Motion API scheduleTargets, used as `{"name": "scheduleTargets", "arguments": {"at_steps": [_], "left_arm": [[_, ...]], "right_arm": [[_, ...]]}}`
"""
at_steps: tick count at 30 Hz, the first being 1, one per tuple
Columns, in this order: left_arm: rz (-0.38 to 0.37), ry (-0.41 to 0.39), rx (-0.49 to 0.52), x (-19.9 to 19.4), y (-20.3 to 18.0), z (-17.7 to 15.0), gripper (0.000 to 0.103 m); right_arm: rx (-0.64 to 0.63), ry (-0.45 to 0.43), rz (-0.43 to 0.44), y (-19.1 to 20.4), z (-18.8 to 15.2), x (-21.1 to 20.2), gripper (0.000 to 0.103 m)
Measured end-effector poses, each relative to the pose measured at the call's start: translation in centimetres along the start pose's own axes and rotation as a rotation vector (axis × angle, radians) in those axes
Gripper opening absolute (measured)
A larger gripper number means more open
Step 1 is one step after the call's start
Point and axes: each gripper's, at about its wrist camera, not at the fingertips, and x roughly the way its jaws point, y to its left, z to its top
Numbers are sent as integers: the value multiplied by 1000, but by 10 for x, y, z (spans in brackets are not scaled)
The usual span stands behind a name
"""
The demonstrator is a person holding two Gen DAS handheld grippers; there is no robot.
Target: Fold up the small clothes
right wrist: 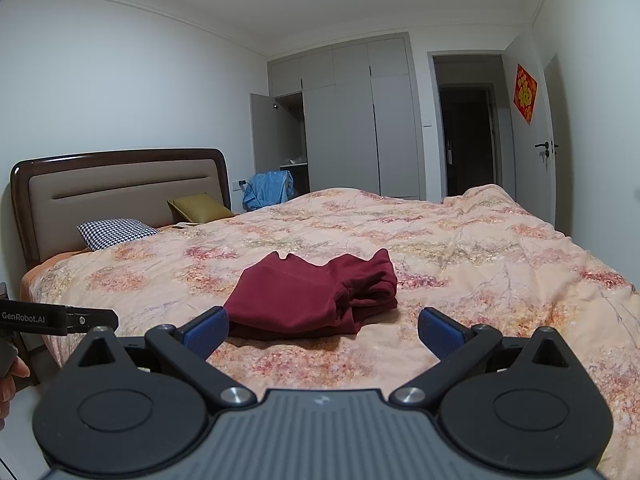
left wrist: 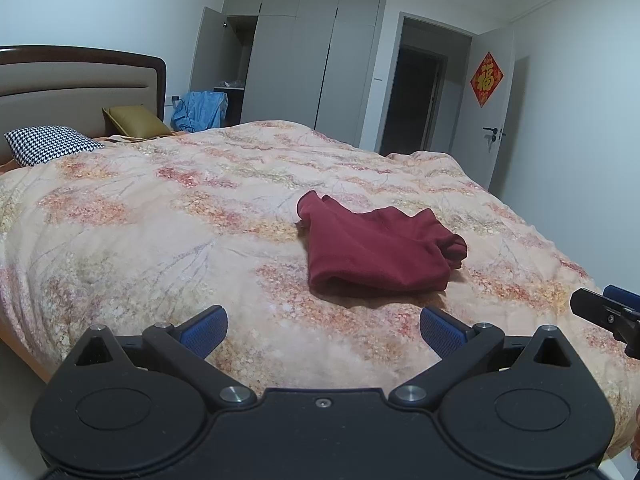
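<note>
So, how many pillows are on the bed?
2, both by the headboard: a black-and-white houndstooth pillow lying nearer the camera, and an olive-yellow pillow propped beyond it. The quilt may hide others.

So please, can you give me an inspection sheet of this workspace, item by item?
Surface: bed with floral quilt.
Job's things: dark red garment, folded, on the quilt.
Clutter: checked pillow, mustard pillow, blue cloth behind the bed.
Grippers: left hand-held gripper open, empty; right hand-held gripper open, empty.
Cables: nothing seen.
Surroundings: wardrobe, one door open; room door open.
</note>
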Motion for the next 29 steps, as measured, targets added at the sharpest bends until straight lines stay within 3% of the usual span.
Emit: {"name": "scheduleTargets", "arguments": {"at_steps": [4, 9, 29], "left_arm": [[5, 20, 15, 4, -3, 0, 102], [70, 27, 69, 11, -11, -2, 102], [74, 129, 57, 59, -9, -3, 102]], "right_arm": [[1, 7, 1, -1, 0, 2, 103], [-4, 20, 5, -2, -1, 8, 103], [17, 114, -10, -19, -14, 44, 103]]}}
